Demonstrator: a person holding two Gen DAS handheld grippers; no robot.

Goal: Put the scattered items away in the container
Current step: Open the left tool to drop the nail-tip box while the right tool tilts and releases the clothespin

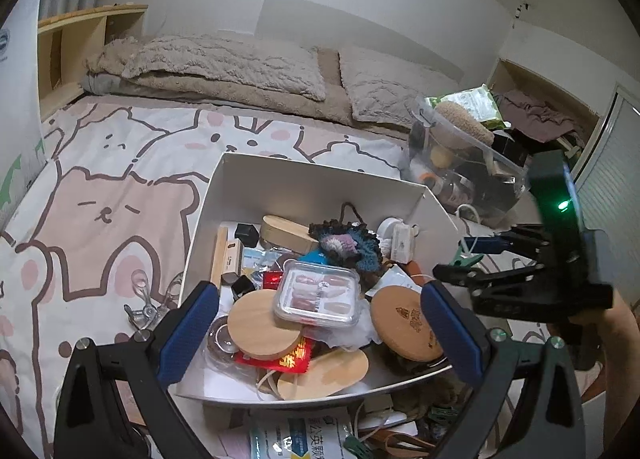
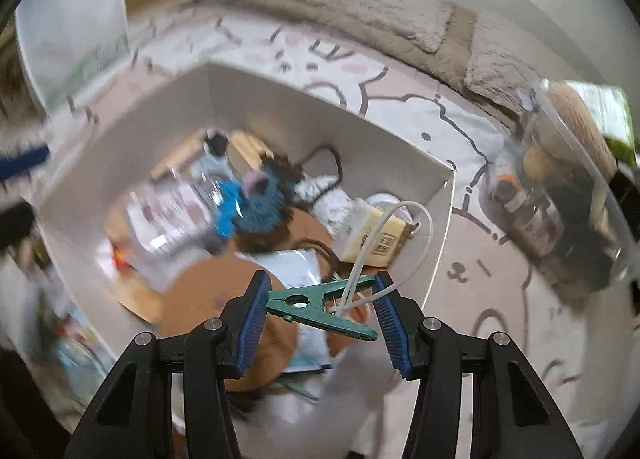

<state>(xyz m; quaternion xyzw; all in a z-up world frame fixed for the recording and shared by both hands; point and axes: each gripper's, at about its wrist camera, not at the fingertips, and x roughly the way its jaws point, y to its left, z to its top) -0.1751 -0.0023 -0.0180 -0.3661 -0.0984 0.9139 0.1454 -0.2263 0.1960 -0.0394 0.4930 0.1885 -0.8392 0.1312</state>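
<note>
- White box (image 1: 316,183): matt card walls, smooth.
- Inside the box: round wooden lids (image 1: 264,325), matt; clear glossy plastic case (image 1: 316,299); knitted yarn piece (image 1: 348,247), rough.
- Green clothes peg (image 2: 320,305) above the box: smooth plastic.
- Bedsheet (image 1: 100,187) under the box: printed matt cloth.
- Pillows (image 1: 224,63) behind the box: fuzzy cloth.

My way down into the white box (image 1: 304,183) stays open only along its bare far wall, since wooden lids (image 1: 264,325), a clear case (image 1: 318,295) and crochet (image 1: 348,245) crowd the floor.
</note>
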